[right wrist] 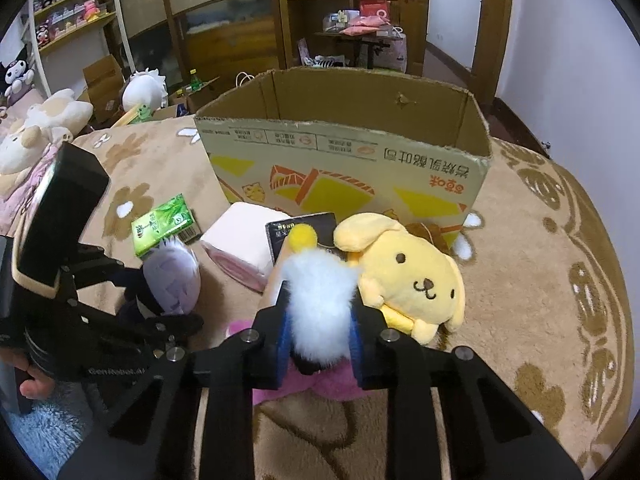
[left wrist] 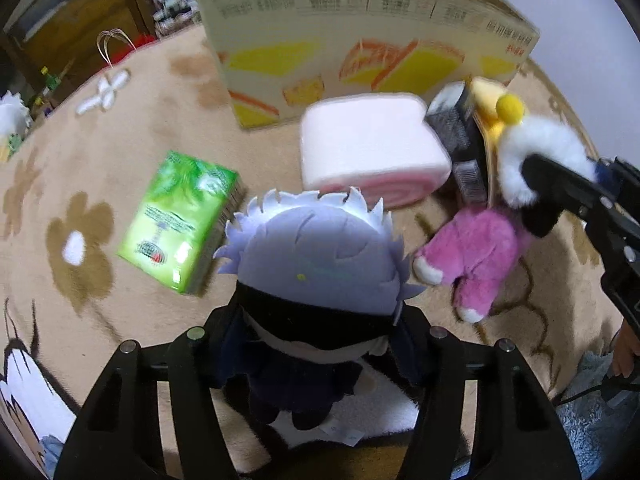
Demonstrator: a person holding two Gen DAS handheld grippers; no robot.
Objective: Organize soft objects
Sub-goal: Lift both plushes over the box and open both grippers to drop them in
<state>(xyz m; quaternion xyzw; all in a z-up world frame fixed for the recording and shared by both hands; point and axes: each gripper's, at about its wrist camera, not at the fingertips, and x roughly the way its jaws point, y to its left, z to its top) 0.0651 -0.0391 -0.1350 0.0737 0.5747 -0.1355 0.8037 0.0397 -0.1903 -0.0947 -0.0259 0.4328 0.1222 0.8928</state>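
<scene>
Both claws gripping: left claw (left wrist: pixel 316 344) clamping the silver-haired blindfolded plush doll (left wrist: pixel 316 264), right claw (right wrist: pixel 318 344) squeezing the pink plush with white fluffy collar (right wrist: pixel 320 292), mid-carpet. Next: lifting both into the open cardboard box (right wrist: pixel 344 172).

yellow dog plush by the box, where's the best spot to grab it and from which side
Grip the yellow dog plush across its round head, one finger on each cheek, coming down from above on the side away from the cardboard box. It lies face up on the rug, its head the widest soft part. The right gripper is shut on the pink and white plush right beside it, so free that first.
</scene>
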